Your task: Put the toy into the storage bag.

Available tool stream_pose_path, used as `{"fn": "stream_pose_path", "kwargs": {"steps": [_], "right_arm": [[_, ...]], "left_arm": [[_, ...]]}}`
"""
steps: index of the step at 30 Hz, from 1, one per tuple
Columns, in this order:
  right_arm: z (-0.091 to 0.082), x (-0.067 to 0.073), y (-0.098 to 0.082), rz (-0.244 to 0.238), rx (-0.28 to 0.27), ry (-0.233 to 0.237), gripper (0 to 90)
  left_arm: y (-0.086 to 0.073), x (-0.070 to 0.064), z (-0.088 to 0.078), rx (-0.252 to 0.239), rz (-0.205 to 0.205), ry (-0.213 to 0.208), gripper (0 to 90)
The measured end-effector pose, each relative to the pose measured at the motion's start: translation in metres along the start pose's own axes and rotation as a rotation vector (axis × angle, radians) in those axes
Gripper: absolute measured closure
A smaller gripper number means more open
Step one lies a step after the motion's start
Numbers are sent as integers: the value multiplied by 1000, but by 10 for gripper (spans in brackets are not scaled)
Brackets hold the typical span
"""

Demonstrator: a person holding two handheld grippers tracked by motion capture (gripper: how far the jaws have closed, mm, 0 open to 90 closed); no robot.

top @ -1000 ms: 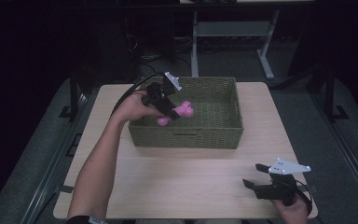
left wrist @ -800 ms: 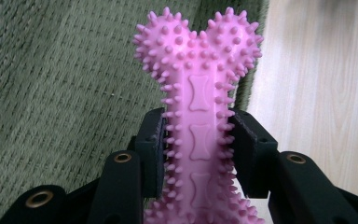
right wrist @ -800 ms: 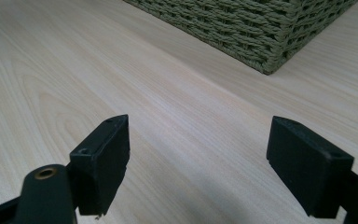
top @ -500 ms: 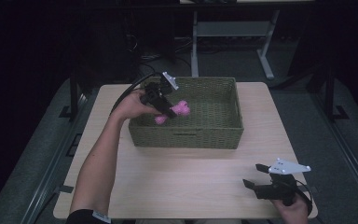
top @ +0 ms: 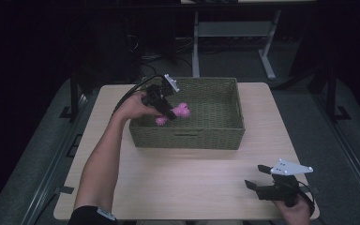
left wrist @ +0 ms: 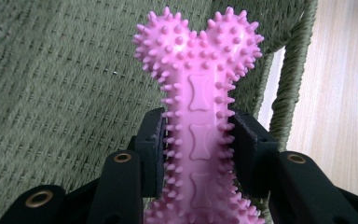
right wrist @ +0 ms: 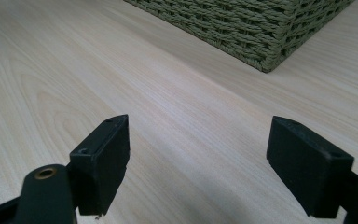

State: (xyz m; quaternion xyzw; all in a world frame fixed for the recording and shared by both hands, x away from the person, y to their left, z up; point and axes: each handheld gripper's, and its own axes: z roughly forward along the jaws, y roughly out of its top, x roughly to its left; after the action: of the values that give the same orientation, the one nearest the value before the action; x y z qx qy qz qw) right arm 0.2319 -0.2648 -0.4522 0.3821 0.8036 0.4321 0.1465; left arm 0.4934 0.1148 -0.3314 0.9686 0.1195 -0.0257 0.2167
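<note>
A pink spiky bone-shaped toy (left wrist: pixel 198 112) is clamped by its shaft in my left gripper (left wrist: pixel 196 149), which is shut on it. In the high view that left gripper (top: pixel 168 112) holds the pink toy (top: pixel 182 111) inside the green woven basket (top: pixel 215 138), over its left half and just above the floor. Near the table's front right corner my right gripper (top: pixel 255 176) rests in the person's hand, jaws wide apart. The right gripper view shows the right gripper (right wrist: pixel 198 163) with bare wood between the pads and a corner of the basket (right wrist: pixel 261 32) ahead.
The light wooden table (top: pixel 192 187) has open surface in front of the basket and to both sides. The person's left forearm (top: pixel 101 164) stretches from the front edge to the basket's left wall. A metal frame (top: pixel 229 33) stands on the dark floor behind.
My left gripper has sunk a little deeper into the basket with the pink toy. The right gripper has stayed where it was.
</note>
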Motion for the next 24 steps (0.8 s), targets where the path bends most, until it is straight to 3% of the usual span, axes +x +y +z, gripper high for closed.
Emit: {"fn": "stream_pose_path", "kwargs": {"steps": [8, 21, 24], "right_arm": [[0, 0, 0, 1, 0, 2, 209], [0, 0, -1, 2, 1, -3, 209], [-1, 0, -1, 4, 1, -4, 209]], "left_arm": [[-1, 3, 8, 22, 10, -11, 585], [-2, 8, 21, 36, -10, -31, 583], [-2, 10, 23, 59, -7, -35, 582]]}}
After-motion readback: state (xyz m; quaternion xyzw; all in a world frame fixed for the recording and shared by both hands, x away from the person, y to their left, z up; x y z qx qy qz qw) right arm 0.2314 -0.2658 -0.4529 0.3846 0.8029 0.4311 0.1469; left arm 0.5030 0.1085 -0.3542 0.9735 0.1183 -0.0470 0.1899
